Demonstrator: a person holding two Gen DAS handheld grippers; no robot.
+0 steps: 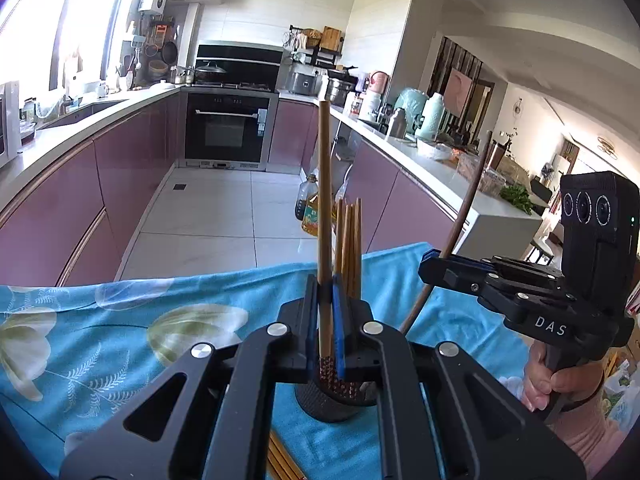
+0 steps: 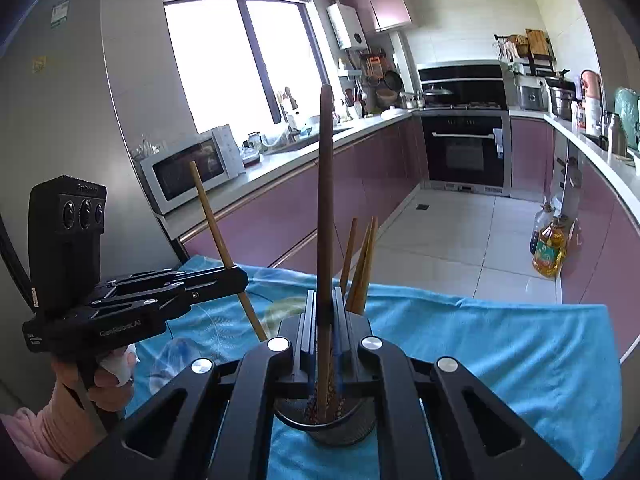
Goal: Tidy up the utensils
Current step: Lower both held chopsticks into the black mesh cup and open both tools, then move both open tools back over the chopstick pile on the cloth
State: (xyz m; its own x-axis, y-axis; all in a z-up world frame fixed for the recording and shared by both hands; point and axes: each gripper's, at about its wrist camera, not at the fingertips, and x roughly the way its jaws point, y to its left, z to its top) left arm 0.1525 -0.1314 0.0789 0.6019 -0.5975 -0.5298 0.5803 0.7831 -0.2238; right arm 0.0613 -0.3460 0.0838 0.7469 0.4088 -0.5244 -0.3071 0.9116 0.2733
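Note:
My left gripper (image 1: 326, 292) is shut on a light bamboo chopstick (image 1: 325, 184) that stands nearly upright, its lower end over the black mesh holder (image 1: 332, 404). Several bamboo chopsticks (image 1: 349, 240) stand in that holder. To the right, my right gripper (image 1: 430, 262) is shut on a dark brown chopstick (image 1: 470, 200), tilted. In the right wrist view the right gripper (image 2: 325, 304) grips the dark chopstick (image 2: 325, 184) above the holder (image 2: 352, 428). The left gripper (image 2: 236, 276) is at the left with the light chopstick (image 2: 212, 216).
A blue floral cloth (image 1: 120, 320) covers the table. Loose bamboo chopsticks (image 1: 280, 460) lie on it near the bottom edge. Beyond the table's far edge are a tiled floor, oil bottles (image 2: 548, 248) and purple cabinets. A microwave (image 2: 188, 168) sits on the left counter.

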